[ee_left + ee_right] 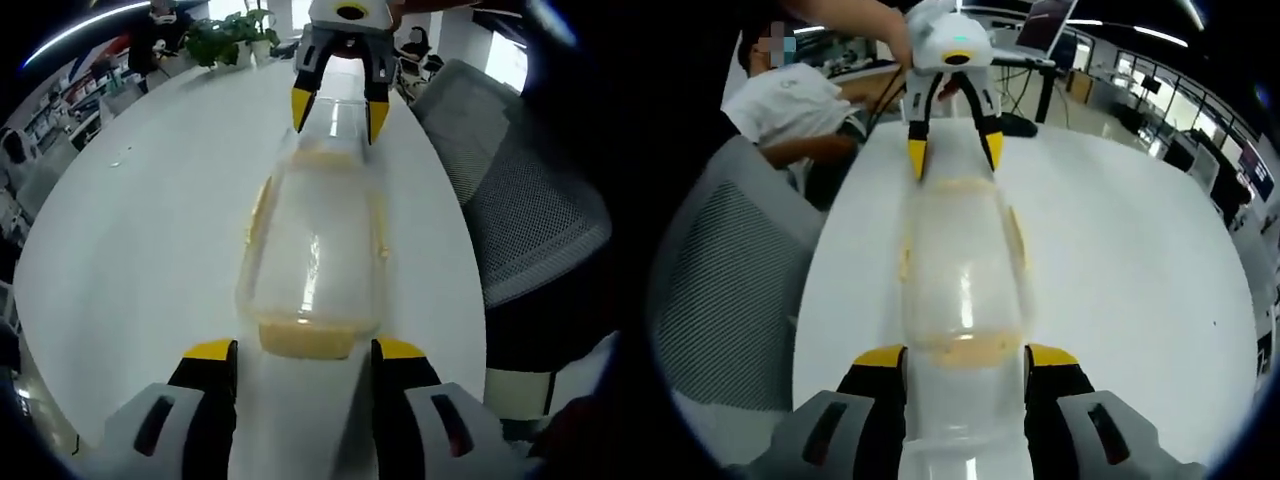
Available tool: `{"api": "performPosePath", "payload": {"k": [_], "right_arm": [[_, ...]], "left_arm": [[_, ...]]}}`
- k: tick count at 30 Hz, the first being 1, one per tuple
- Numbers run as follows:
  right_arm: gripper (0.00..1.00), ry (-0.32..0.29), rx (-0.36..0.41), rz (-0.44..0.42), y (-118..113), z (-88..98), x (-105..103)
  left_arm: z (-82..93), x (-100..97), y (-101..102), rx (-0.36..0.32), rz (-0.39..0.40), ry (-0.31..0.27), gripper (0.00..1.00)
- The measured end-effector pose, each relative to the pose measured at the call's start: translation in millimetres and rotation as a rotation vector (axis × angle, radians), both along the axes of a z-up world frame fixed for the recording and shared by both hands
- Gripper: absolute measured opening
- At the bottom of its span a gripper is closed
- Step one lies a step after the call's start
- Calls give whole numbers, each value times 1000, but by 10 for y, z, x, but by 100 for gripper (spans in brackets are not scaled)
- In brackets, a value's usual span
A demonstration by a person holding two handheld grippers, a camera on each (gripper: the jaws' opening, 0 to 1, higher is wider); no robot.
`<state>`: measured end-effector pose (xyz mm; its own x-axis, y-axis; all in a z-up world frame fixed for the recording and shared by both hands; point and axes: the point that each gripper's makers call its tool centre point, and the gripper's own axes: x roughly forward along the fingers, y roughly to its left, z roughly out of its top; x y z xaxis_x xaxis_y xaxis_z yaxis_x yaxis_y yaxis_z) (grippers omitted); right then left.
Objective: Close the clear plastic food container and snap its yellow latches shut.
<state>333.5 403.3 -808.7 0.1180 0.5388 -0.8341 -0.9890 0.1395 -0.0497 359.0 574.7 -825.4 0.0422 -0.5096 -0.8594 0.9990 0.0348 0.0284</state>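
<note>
A clear plastic food container (315,250) with its lid on lies lengthwise on the white table (150,230). Yellow latches run along its long sides (262,205) and across its near end (305,340). My left gripper (305,350) is open, with a yellow-tipped jaw on each side of that near end. My right gripper (338,110) faces it from the far end, open, its tips flanking the container. In the right gripper view the container (960,260) stretches from my right gripper (966,357) to my left gripper (952,150). I cannot tell whether the jaws touch the container.
A grey mesh office chair (530,210) stands at the table's edge, also visible as the chair (720,290). A potted plant (232,40) stands at the table's far end. A person (790,105) in white sits beyond the table. Bare table surface (1130,260) lies beside the container.
</note>
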Motion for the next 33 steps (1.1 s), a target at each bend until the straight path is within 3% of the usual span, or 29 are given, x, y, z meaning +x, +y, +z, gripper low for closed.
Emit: {"api": "performPosePath", "payload": {"k": [8, 33], "right_arm": [[46, 8, -19, 8, -1, -43, 49], [45, 37, -132, 49, 3, -240, 49]], "left_arm": [[9, 52, -64, -1, -62, -39, 51], [-123, -36, -82, 56, -153, -12, 52]]}}
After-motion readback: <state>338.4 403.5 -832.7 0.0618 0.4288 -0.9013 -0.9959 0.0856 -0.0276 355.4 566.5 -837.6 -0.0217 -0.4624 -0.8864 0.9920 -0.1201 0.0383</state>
